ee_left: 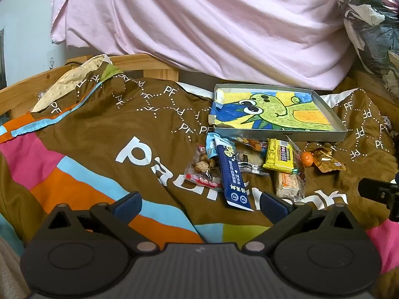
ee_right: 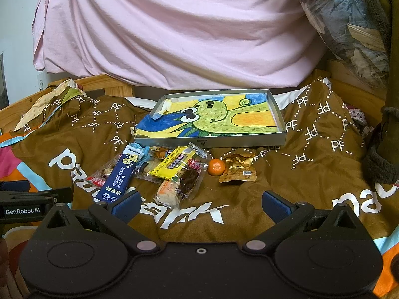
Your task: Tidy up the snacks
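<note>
We hold both tools back from the snacks, over the brown printed quilt (ee_right: pixel 249 214). Our left gripper (ee_left: pixel 199 203) has its blue-padded fingers spread wide with nothing between them, and our right gripper (ee_right: pixel 200 203) is likewise fully spread and empty.

The landmark is the shallow grey metal tray lined with a crayon drawing of a green creature (ee_right: pixel 280 117). Nothing edible lies in it yet. Just in front of its near wall the snacks sit in a loose heap: a long navy-blue sachet (ee_right: pixel 118 178), a yellow wrapped bar (ee_right: pixel 169 167), a clear packet of dark dried meat (ee_right: pixel 189 182) and, off to the right of these, a small orange mandarin (ee_right: pixel 216 167) touching a crumpled gold foil pouch (ee_right: pixel 237 170).

We judge the first pick is still ahead. The mandarin and the pouch lie apart from the heap, so our right gripper should start there, closing gently across the fruit so it does not roll on the soft quilt, then lifting clear over the tray wall.
</note>
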